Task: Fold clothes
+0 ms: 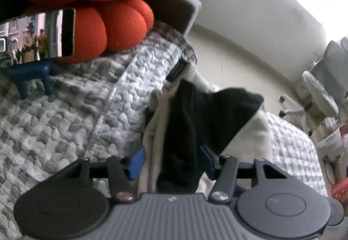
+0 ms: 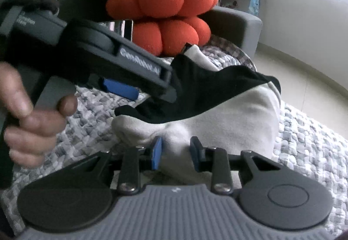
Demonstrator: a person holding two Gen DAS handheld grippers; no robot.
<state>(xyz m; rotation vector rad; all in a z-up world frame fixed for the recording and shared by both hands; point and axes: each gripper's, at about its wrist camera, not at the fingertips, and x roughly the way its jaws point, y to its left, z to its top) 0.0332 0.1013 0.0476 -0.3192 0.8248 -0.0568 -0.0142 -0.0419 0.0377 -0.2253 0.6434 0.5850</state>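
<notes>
Left claw (image 1: 173, 159): blue pads closed against a bunched strip of cloth, a black garment (image 1: 195, 113) with a cream garment (image 2: 228, 118) beside it at the left pad. Clamped, not gaping.

Landmark: red knot cushion (image 1: 97, 0) at the head of the bed.

- Left of and below the cushion: phone (image 1: 37, 37) with a lit screen, on a blue stand (image 1: 30, 76).
- Below the cushion: grey-and-white checked quilt (image 1: 65, 113), covering the bed.
- Below and right of the cushion: black garment, lifted clear of the quilt. In the left wrist view its long axis runs from between the pads straight away from the claw, with one corner flaring to the right.
- Right wrist view: a hand (image 2: 28, 122) grips the left claw's handle, lower left of the cushion. The black garment comes out of that claw's front end and stretches rightward, away from the cushion. It sags in the middle, and the far tip points right.
- Under the black garment: cream garment, heaped on the quilt, lying broadly left to right.

Right claw (image 2: 176, 152): pads pinched on a raised fold at the near edge of the cream garment, directly below the black one. Motion blur on the hand.
</notes>
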